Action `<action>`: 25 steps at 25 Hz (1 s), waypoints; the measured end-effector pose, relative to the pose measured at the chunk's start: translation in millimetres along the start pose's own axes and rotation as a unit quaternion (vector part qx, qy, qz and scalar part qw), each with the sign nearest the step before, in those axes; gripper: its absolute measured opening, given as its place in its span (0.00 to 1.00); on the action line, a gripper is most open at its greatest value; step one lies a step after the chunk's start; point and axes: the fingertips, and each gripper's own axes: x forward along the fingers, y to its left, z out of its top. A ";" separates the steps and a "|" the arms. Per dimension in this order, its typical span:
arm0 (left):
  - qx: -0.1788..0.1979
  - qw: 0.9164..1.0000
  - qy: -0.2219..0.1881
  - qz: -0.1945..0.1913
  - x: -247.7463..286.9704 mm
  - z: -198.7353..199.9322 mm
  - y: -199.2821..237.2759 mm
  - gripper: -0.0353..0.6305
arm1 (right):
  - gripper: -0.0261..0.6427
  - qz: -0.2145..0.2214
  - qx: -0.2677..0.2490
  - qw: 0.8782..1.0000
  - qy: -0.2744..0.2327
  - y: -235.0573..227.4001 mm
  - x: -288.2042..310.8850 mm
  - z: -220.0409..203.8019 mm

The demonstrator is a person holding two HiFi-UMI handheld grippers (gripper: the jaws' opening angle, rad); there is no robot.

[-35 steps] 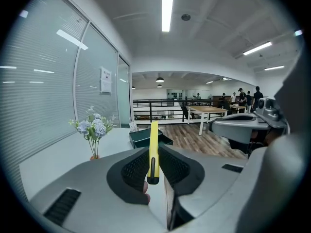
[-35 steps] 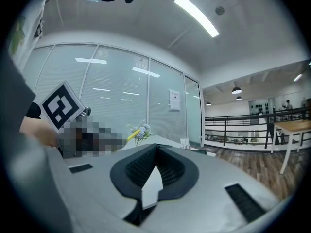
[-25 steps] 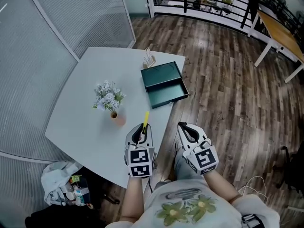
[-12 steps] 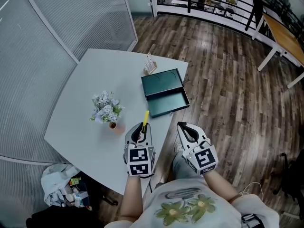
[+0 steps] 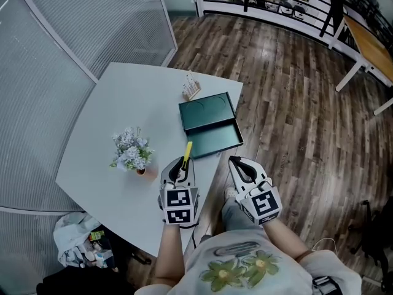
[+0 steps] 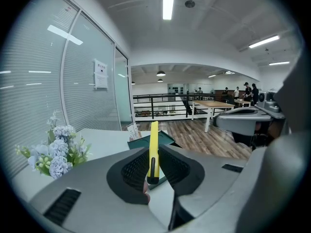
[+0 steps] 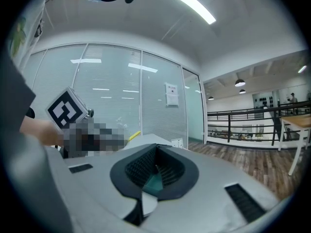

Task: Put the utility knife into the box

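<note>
My left gripper is shut on a yellow utility knife, which sticks forward out of the jaws over the table's near edge. In the left gripper view the yellow utility knife stands upright between the black pads. The open dark green box lies just beyond it on the white table, its tray toward me and its lid behind. My right gripper hangs off the table's right side over the floor, its jaws closed together with nothing between them.
A small pot of pale blue flowers stands left of my left gripper. A little card holder sits behind the box. A bag of clutter lies on the floor at lower left. Wooden floor spreads to the right.
The view has shifted a little, so the flowers and box sit further left in the picture. Both grippers keep their places, and the knife stays clamped.
</note>
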 end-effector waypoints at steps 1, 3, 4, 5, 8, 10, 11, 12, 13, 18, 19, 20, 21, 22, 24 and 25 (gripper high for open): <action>0.001 1.000 0.001 0.000 3.8 0.7 -0.3 0.15 | 0.04 0.002 0.000 1.000 0.000 -3.4 2.9 0.0; 0.003 1.000 0.003 -0.001 10.8 2.0 -0.7 0.15 | 0.04 0.005 0.000 1.000 0.001 -9.2 8.4 0.1; 0.005 1.000 0.004 -0.001 14.3 3.2 -0.8 0.15 | 0.04 0.007 0.001 1.000 0.001 -12.1 11.1 0.6; 0.009 1.000 0.005 -0.002 18.2 5.0 -0.8 0.15 | 0.04 0.008 0.001 1.000 0.002 -15.4 13.7 1.2; 0.022 1.000 0.007 -0.003 31.5 10.9 -1.9 0.15 | 0.04 0.012 0.002 1.000 0.003 -26.9 21.9 2.8; 0.027 1.000 0.012 -0.007 40.7 13.0 -3.5 0.15 | 0.04 0.014 0.003 1.000 0.005 -34.1 26.8 2.7; 0.029 0.999 0.014 -0.010 44.9 13.4 -4.3 0.15 | 0.04 0.015 0.003 1.000 0.006 -37.3 29.0 2.2; 0.030 0.999 0.016 -0.012 48.9 13.6 -5.1 0.15 | 0.04 0.016 0.003 1.000 0.006 -40.2 31.1 1.6; 0.031 0.999 0.018 -0.014 52.8 13.8 -5.9 0.15 | 0.04 0.017 0.003 1.000 0.007 -43.2 33.2 1.0; 0.048 0.998 0.027 -0.026 71.2 14.8 -11.7 0.15 | 0.04 0.018 0.002 1.000 0.006 -59.6 42.6 2.1; 0.052 0.998 0.029 -0.029 74.9 14.8 -13.4 0.15 | 0.04 0.018 0.002 1.000 0.006 -63.0 44.7 2.6; 0.055 0.997 0.031 -0.035 78.9 14.1 -15.3 0.15 | 0.04 0.019 0.002 1.000 0.006 -66.4 47.0 2.9; 0.057 0.997 0.035 -0.043 83.1 12.3 -17.8 0.15 | 0.04 0.019 0.003 1.000 0.006 -69.9 49.4 2.9; 0.057 0.996 0.037 -0.051 87.5 10.5 -20.4 0.15 | 0.04 0.019 0.003 1.000 0.007 -73.5 51.7 2.6; 0.058 0.996 0.040 -0.063 95.4 8.6 -24.1 0.15 | 0.04 0.019 0.002 1.000 0.008 -80.2 56.3 2.3; 0.059 0.995 0.043 -0.067 98.9 7.7 -25.2 0.15 | 0.04 0.019 0.002 1.000 0.009 -83.1 58.5 2.4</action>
